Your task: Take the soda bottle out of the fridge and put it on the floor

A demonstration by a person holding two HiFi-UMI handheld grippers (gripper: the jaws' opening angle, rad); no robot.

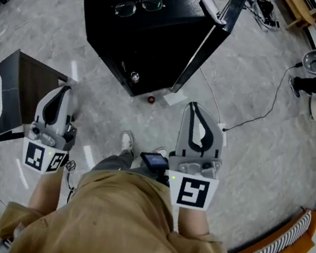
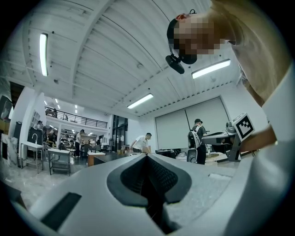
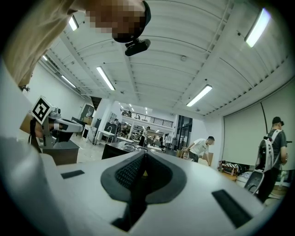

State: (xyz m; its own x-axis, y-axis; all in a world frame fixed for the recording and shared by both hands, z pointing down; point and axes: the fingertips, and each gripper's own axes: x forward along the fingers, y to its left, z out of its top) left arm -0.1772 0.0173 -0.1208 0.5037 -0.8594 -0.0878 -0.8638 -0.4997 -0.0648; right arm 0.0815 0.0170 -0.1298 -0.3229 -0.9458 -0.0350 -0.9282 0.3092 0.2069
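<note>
Both claws: my left gripper [image 1: 63, 89] and right gripper [image 1: 197, 106] pointed level, each with its jaws pressed together on nothing.
Soda bottle: it was out of sight in every view. I judged it was still inside the black fridge [image 1: 154, 38], whose interior the head view did not show.
Direction: the fridge stood on the floor [image 1: 251, 144] ahead, on the far side of both claws and roughly between them.
Door: the door panel [image 1: 211, 42] appeared swung out on the fridge's right side, beyond my right gripper.
Nearer hand: the right, as I judged, since the opening faced that side.
Long axis: I could not tell with the bottle hidden.
Clutter: glasses [image 1: 139, 5] lay on the fridge top, and a small red thing [image 1: 151, 99] lay on the floor just near of it.
</note>
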